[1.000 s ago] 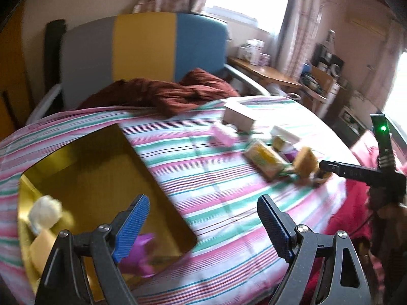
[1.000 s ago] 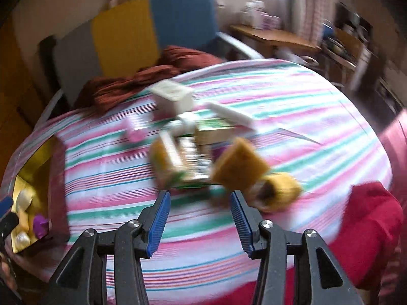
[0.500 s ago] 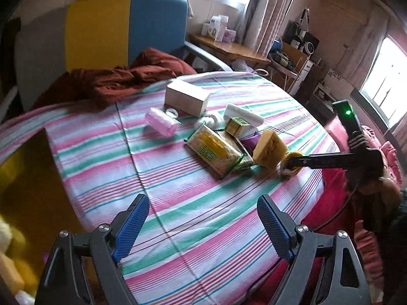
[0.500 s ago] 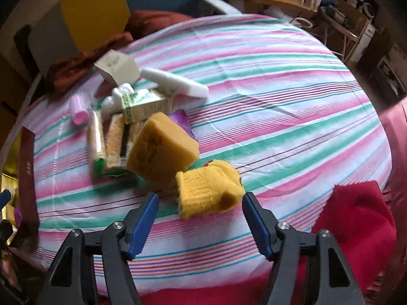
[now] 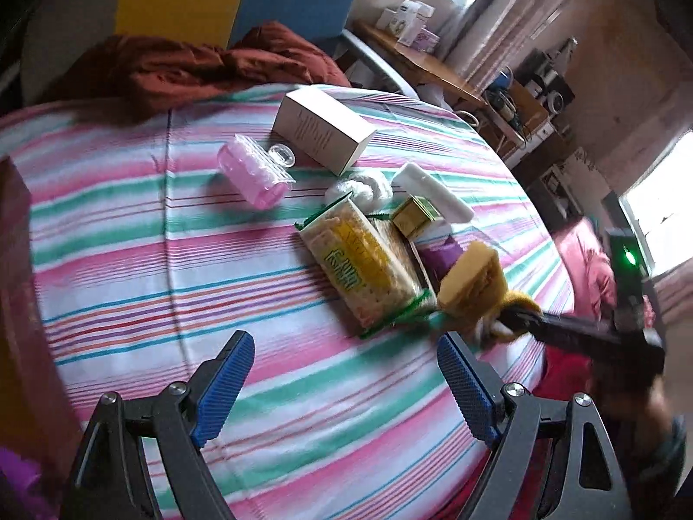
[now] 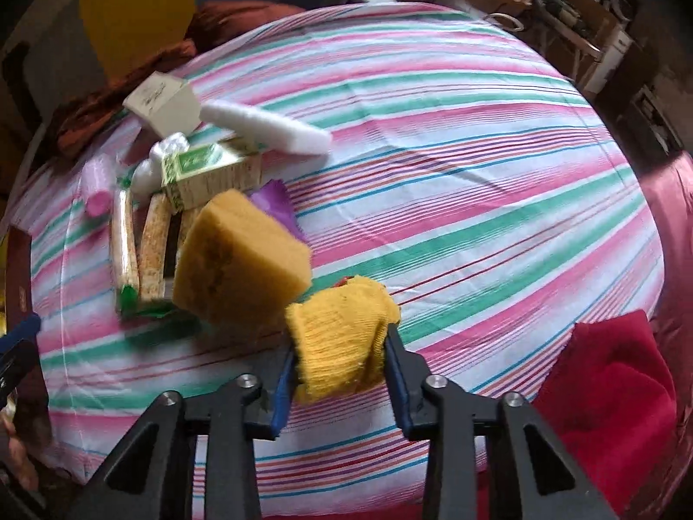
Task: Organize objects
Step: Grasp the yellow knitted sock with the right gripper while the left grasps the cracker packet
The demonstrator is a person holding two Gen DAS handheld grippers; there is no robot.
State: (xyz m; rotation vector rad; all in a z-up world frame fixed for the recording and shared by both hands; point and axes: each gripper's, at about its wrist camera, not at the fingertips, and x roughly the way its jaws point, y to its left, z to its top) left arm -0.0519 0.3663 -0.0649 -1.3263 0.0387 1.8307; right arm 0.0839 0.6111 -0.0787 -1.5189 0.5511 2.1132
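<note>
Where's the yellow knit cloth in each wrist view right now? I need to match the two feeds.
Left wrist: yellow knit cloth at right of centre, pinched at the tip of the right claw.
Right wrist: bottom centre, clamped between the blue pads.
Shared landmark: the tan sponge block right beside it.
</note>
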